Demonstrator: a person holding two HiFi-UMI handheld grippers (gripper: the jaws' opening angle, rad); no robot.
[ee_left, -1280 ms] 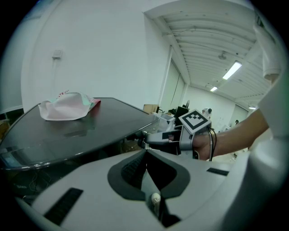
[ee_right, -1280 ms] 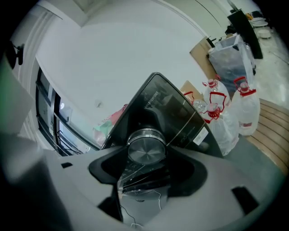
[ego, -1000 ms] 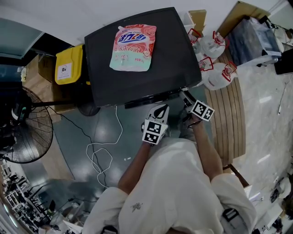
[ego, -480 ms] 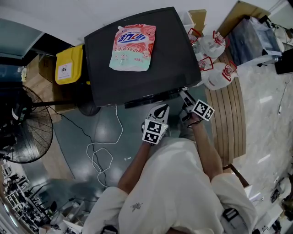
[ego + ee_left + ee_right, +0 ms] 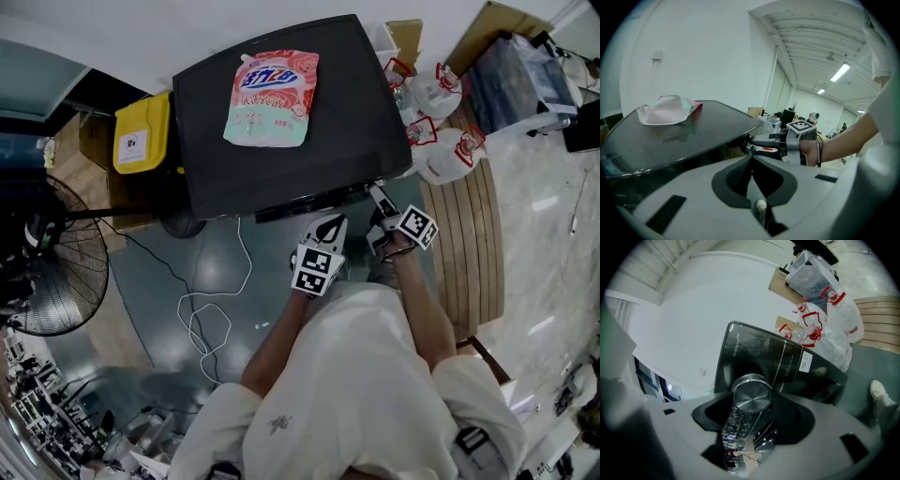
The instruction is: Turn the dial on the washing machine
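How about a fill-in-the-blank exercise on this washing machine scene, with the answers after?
The right gripper is shut on the silver ____ of the washing machine.
The left gripper is shut and holds ____.
The detergent pouch lies on ____ of the machine.
The box beside the machine has a lid coloured ____.
Missing words: dial; nothing; top; yellow.

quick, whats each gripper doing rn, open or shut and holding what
left gripper: shut, holding nothing
right gripper: shut on the dial
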